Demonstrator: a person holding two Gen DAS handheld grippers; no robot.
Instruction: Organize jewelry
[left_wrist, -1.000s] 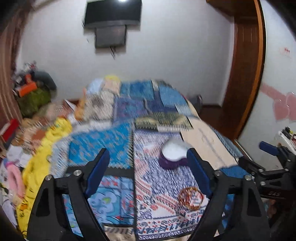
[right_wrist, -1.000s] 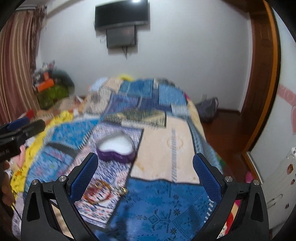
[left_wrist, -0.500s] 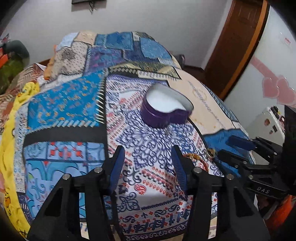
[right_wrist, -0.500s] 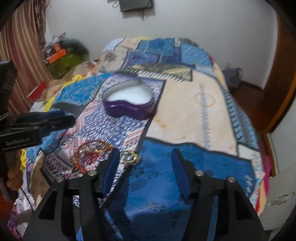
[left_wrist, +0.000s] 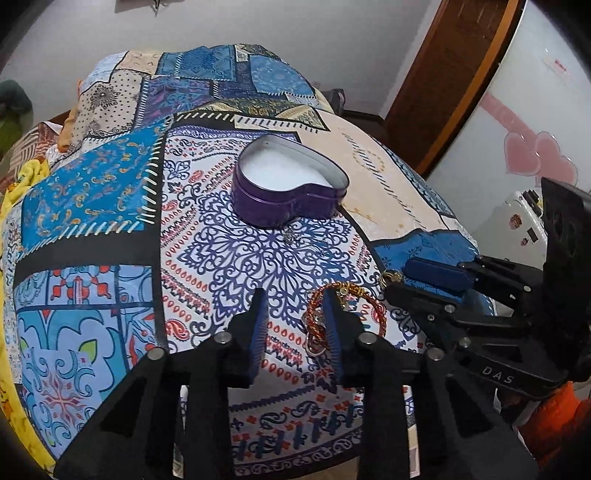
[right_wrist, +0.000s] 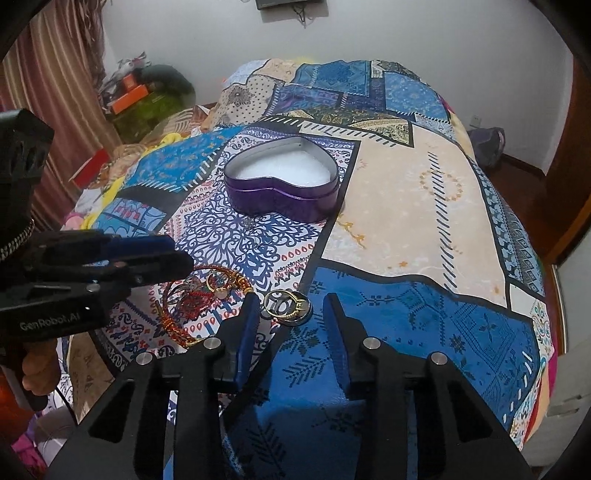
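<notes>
Bed (right_wrist: 424, 206) w/ tin (right_wrist: 282, 192), bangle (right_wrist: 177, 325), rings (right_wrist: 288, 302)

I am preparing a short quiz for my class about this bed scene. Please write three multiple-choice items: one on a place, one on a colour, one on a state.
1. Where does the heart-shaped box stand?
A. on the floor
B. on the patterned bedspread, beyond the jewelry
C. on a shelf

2. What colour is the box's outer wall?
A. purple
B. green
C. yellow

3. How does the right hand-held gripper stand at the black-and-gold ring?
A. shut tight on the ring
B. open, with the ring lying between its fingertips
C. carrying the ring over the box

Answers:
1 B: both views show it resting on the cloth past the red-and-gold bangle.
2 A: its side is purple, the inside white.
3 B: a clear gap remains on both sides of the ring, which lies flat on the bedspread.
</notes>
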